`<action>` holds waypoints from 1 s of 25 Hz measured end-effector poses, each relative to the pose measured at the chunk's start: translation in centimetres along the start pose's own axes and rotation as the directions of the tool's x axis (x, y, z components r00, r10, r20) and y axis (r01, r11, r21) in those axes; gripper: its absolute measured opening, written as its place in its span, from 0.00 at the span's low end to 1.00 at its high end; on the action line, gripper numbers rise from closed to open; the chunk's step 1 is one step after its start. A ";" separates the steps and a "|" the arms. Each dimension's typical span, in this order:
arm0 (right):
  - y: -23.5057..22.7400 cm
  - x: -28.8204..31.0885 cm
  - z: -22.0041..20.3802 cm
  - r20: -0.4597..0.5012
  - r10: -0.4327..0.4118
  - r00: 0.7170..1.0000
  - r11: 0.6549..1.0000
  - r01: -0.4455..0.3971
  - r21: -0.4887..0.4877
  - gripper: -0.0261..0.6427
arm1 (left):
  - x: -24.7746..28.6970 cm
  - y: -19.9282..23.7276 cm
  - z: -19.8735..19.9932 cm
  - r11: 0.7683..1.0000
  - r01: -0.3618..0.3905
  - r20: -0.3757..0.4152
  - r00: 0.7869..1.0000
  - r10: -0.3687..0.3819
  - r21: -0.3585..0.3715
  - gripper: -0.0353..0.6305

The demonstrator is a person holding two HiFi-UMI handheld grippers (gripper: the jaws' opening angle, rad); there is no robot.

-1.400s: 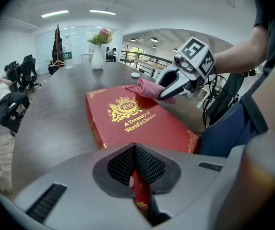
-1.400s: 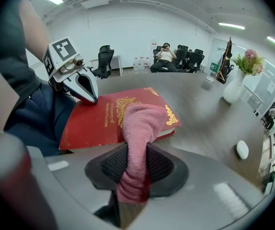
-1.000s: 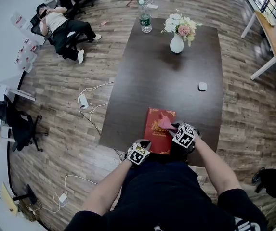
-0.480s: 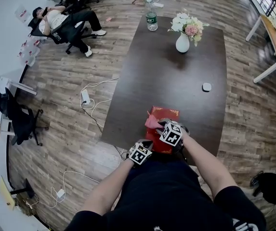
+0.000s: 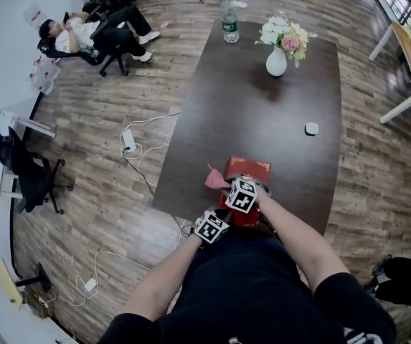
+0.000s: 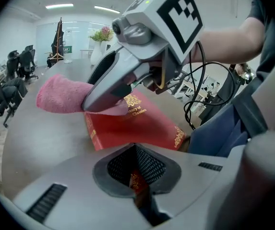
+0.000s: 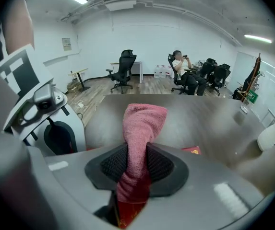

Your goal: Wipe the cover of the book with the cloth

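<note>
Head view: right gripper (image 5: 226,185), pinching the pink cloth (image 5: 214,180), has shifted left across the red, gold-lettered book (image 5: 252,168) to its left edge; left gripper (image 5: 221,214) clamps the book's near edge on the dark table (image 5: 262,113)

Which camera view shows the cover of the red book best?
The left gripper view: the book lies close, its red cover and gold print plain, with the pink cloth at one edge. In the head view the book is small and partly hidden; the right gripper view shows only a red corner of it.
</note>
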State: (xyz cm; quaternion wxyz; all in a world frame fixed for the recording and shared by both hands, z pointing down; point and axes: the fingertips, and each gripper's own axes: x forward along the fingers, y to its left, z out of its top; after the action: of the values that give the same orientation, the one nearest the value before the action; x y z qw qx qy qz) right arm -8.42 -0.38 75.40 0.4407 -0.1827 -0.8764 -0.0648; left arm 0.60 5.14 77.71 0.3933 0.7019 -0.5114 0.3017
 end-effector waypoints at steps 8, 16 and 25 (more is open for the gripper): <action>0.5 1.7 -0.2 -0.043 0.020 0.999 1.000 -0.020 -0.006 0.21 | 0.3 -0.1 0.4 1.000 0.011 0.030 0.999 -0.011 -0.002 0.05; 0.3 2.0 -0.7 -0.045 0.012 0.999 1.000 -0.012 0.013 0.21 | 0.2 -0.1 0.0 1.000 0.023 0.007 1.000 -0.023 -0.014 0.05; 0.4 1.6 -1.4 -0.038 0.020 0.999 1.000 -0.019 0.024 0.21 | 0.1 -0.2 0.1 0.999 0.028 0.010 1.000 -0.028 -0.015 0.05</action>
State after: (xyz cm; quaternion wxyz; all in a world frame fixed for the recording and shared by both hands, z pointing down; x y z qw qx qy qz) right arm -8.09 0.04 77.45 0.4601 -0.1849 -0.8668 -0.0536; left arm 0.79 5.06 77.73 0.4004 0.7075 -0.5058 0.2886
